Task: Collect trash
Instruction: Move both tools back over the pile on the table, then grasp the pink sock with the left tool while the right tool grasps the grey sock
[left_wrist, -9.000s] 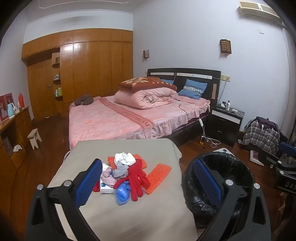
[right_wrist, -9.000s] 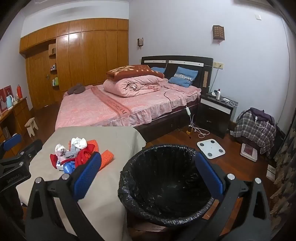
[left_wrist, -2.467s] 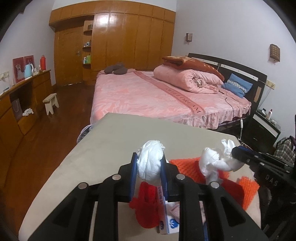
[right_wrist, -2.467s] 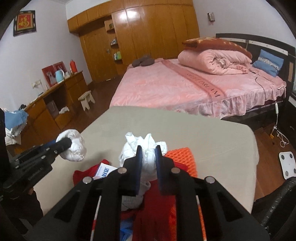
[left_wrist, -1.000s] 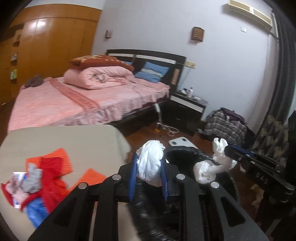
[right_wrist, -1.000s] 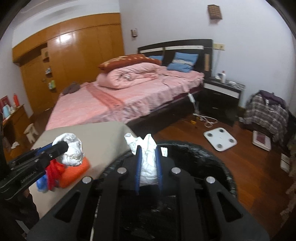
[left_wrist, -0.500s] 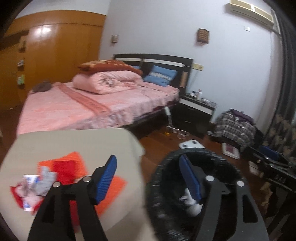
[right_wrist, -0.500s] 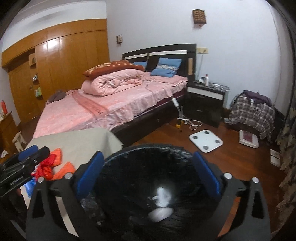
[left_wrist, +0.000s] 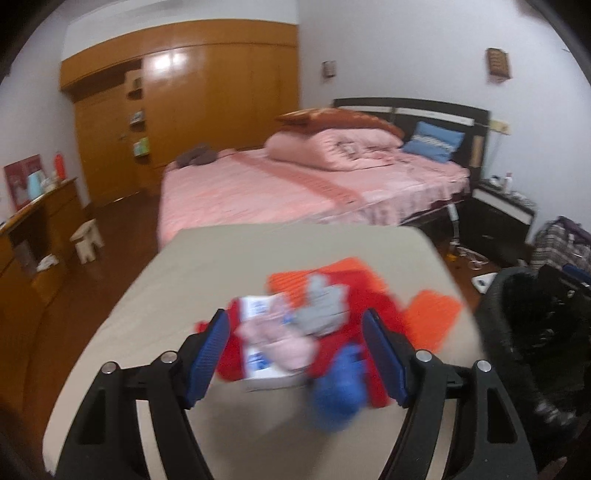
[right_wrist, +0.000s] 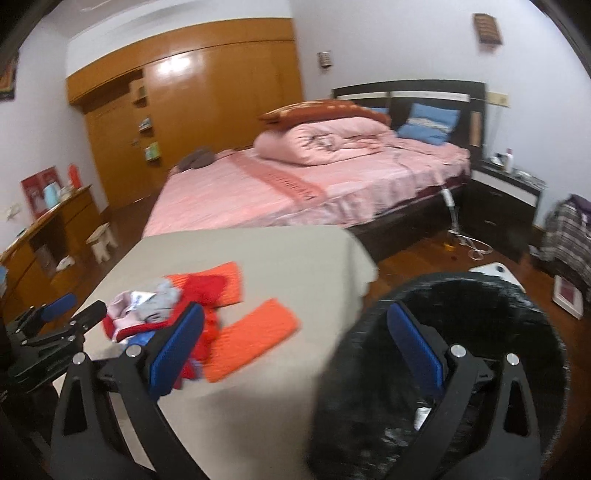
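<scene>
Jaws of both grippers wide open, empty; left gripper (left_wrist: 295, 354) faces mixed pile (left_wrist: 295, 332) at 12 o'clock on bench (left_wrist: 221, 266) — risk: grabbing non-trash cloth amid clutter.

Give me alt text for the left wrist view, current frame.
The open left gripper points at a blurred pile of red, pink, grey and blue items on a beige-covered table, holding nothing. A black-lined trash bin stands at the right edge; a pink bed and wooden wardrobe fill the background.
</scene>
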